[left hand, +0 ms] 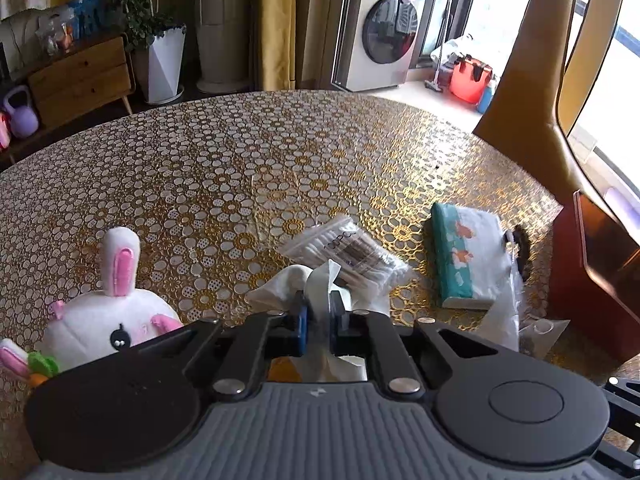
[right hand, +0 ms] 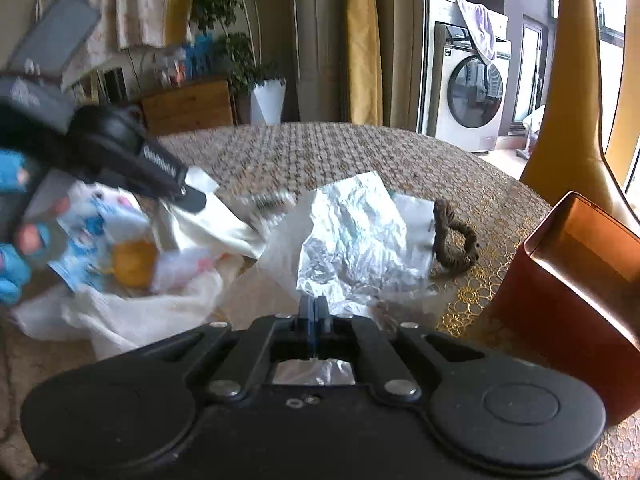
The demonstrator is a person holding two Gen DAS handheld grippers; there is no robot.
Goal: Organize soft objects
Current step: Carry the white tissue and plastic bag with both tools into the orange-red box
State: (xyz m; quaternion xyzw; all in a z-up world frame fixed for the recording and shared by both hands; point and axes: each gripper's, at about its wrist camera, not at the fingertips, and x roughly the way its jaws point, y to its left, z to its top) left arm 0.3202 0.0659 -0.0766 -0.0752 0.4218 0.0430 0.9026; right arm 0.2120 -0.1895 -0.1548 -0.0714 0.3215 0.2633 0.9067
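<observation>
My left gripper is shut on a white cloth bag, pinching its fabric between the blue pads; in the right wrist view it shows blurred at the left over that bag. My right gripper is shut on a clear plastic bag that holds a teal-and-white tissue pack. A white plush rabbit with pink ears lies at the left. A pack of cotton swabs lies just beyond the left gripper. A brown hair tie lies at the right.
The round table has a gold floral lace cover. An orange-brown box stands at the table's right edge. A gold chair back rises behind it. A washing machine and a potted plant stand beyond the table.
</observation>
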